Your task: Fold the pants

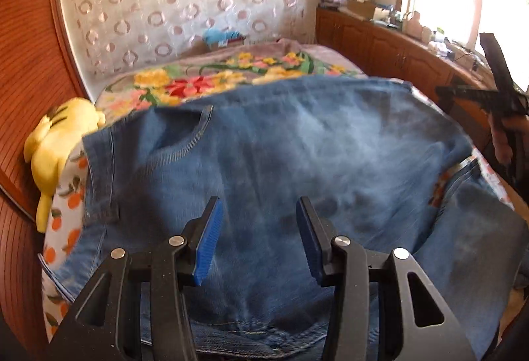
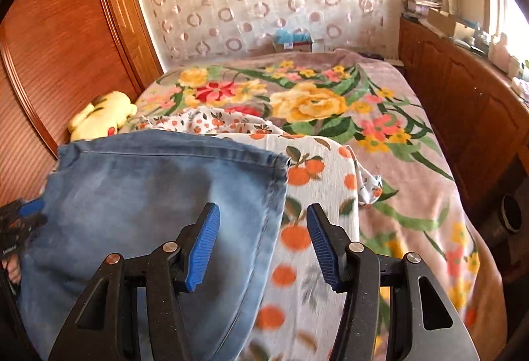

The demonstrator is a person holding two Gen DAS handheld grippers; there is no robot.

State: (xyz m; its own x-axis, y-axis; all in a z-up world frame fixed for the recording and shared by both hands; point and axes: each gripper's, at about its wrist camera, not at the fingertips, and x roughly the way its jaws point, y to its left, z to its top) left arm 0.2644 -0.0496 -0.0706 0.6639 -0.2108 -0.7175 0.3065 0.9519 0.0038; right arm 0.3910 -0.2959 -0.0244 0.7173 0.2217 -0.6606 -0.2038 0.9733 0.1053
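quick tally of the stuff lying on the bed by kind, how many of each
jeans: 1
orange-print cloth: 1
yellow plush toy: 1
floral blanket: 1
total: 4

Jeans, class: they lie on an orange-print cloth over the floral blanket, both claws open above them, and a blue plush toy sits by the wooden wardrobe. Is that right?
Not quite. The plush toy is yellow, not blue, as the left wrist view shows. The rest holds: the jeans lie on the orange-print cloth with the left claw and right claw open.
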